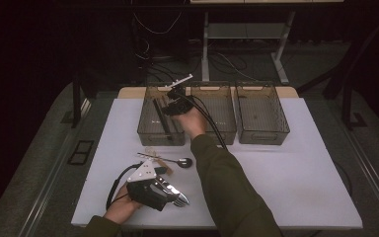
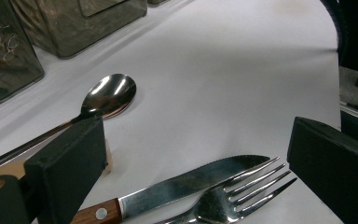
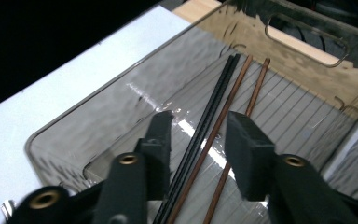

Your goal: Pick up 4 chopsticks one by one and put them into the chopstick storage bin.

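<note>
Lower left of the high view: left hand-held gripper resting low over the white worktop, jaws spread wide, nothing pinched. Seen along its own jaws, knife with a wooden handle and fork lying side by side between the two black pads, untouched by either. Up and left of them, spoon on the worktop, handle running behind the left jaw, bowl gleaming.

Moving right, upper middle of the high view: right hand-held gripper at the end of an olive sleeve, reaching into the leftmost bin of three smoky plastic bins set in a row along the far edge. From its own camera, jaws parted, pointing down into that bin. Black chopsticks and brown chopsticks lying on the ribbed bin floor, running up toward the far wall with its handle slot. Both pairs passing through the gap between the pads; neither pad pressing on them. No grip there — released, loose on the floor of the bin.

Farther right: middle bin, then right bin, nothing seen inside.
</note>
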`<state>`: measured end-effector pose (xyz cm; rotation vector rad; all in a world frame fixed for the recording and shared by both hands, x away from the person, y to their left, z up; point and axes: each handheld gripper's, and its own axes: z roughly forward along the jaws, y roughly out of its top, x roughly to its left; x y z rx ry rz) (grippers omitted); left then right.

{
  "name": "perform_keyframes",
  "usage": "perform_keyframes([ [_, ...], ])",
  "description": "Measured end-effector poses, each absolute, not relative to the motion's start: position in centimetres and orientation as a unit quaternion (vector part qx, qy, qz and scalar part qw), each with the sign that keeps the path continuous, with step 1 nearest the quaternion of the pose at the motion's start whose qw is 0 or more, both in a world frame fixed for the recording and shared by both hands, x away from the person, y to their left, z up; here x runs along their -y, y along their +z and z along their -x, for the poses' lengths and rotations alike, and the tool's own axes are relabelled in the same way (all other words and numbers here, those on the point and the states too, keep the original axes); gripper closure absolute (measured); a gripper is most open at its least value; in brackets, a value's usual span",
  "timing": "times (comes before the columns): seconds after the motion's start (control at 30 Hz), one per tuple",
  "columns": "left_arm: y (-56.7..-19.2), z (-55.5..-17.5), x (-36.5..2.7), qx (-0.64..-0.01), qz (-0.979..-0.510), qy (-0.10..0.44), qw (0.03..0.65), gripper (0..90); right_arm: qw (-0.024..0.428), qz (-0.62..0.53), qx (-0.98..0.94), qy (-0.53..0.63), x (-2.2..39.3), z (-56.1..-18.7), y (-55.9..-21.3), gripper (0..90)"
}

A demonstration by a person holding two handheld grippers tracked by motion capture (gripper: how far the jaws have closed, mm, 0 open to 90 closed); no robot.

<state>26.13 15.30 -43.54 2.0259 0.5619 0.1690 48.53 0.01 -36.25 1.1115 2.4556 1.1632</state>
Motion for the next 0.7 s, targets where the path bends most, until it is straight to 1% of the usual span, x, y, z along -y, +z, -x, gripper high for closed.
perform_keyframes([
  [0.1,-43.5,-26.2,-15.4,-0.227,-0.838,0.072,0.490,4.2,0.106,-0.372,-0.830,0.403,0.8,-47.9,-36.0,49.9],
  [0.2,-43.5,-26.2,-15.4,-0.227,-0.839,0.072,0.489,4.2,0.104,-0.360,-0.830,0.414,1.9,-47.3,-35.9,44.5],
  [0.27,-43.5,-26.2,-15.4,-0.226,-0.840,0.073,0.488,4.1,0.100,-0.350,-0.828,0.427,2.6,-46.8,-35.7,37.5],
  [0.4,-43.5,-26.2,-15.5,-0.228,-0.840,0.072,0.486,4.2,0.105,-0.339,-0.826,0.438,4.1,-45.5,-35.5,28.8],
  [0.53,-43.6,-26.2,-15.4,-0.232,-0.839,0.075,0.487,4.2,0.100,-0.324,-0.829,0.444,5.7,-43.8,-35.5,25.1],
  [0.63,-43.6,-26.2,-15.4,-0.233,-0.838,0.074,0.488,4.5,0.093,-0.315,-0.832,0.447,6.9,-42.5,-35.6,20.1],
  [0.7,-43.7,-26.1,-15.3,-0.235,-0.837,0.073,0.488,4.5,0.089,-0.309,-0.837,0.444,7.7,-41.8,-35.8,19.9],
])
